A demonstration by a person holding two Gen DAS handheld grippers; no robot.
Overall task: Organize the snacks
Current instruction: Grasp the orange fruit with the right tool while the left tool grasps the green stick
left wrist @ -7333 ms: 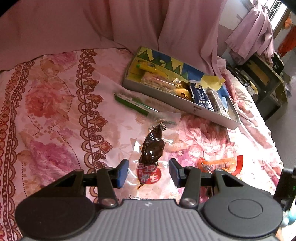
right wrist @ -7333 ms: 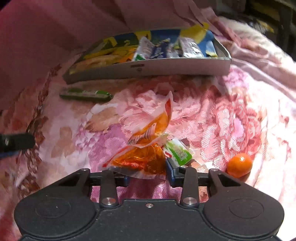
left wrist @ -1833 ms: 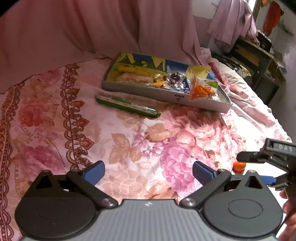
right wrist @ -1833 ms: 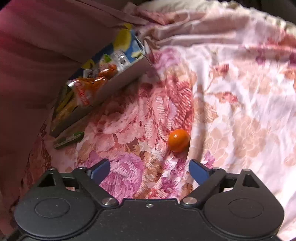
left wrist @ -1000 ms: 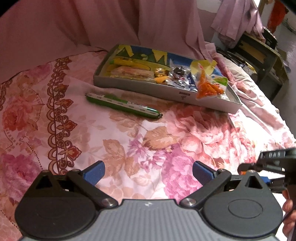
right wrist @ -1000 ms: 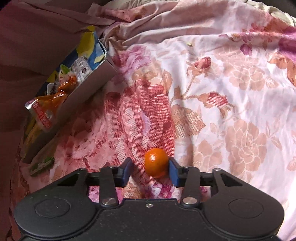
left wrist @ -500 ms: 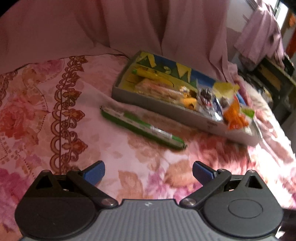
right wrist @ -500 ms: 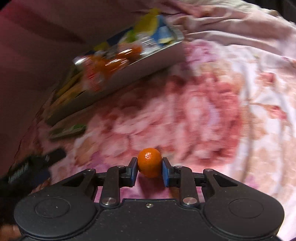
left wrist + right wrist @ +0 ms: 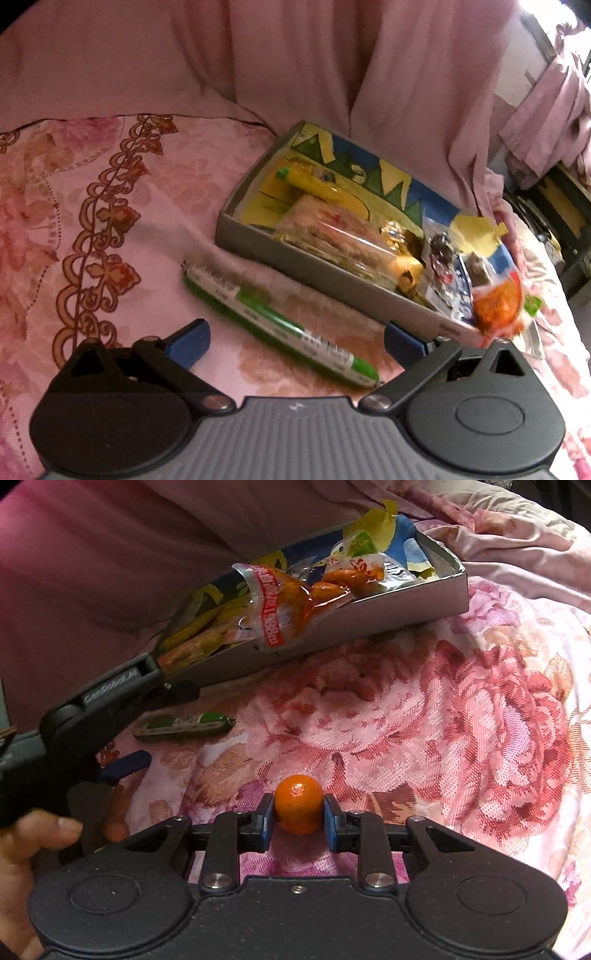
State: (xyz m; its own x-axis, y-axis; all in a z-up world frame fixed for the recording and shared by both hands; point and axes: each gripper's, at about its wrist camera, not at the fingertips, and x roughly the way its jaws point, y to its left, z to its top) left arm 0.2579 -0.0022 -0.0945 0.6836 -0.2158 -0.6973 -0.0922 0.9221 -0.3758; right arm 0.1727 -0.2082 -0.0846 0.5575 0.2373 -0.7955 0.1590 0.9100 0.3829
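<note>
- Gripping the small orange fruit (image 9: 298, 804), the right gripper (image 9: 298, 821) has its fingers clenched on both sides, lifted just above the flowered bed sheet (image 9: 461, 731).
- Left gripper (image 9: 295, 341) hangs wide open and empty over the green stick pack (image 9: 277, 319), the one snack left lying on the bed.
- Beyond, the box (image 9: 332, 278) already holds most snacks; the orange pouch (image 9: 291, 598) droops over its front wall, perhaps not fully in.
- Remaining, I'd judge: fruit, then stick.
</note>
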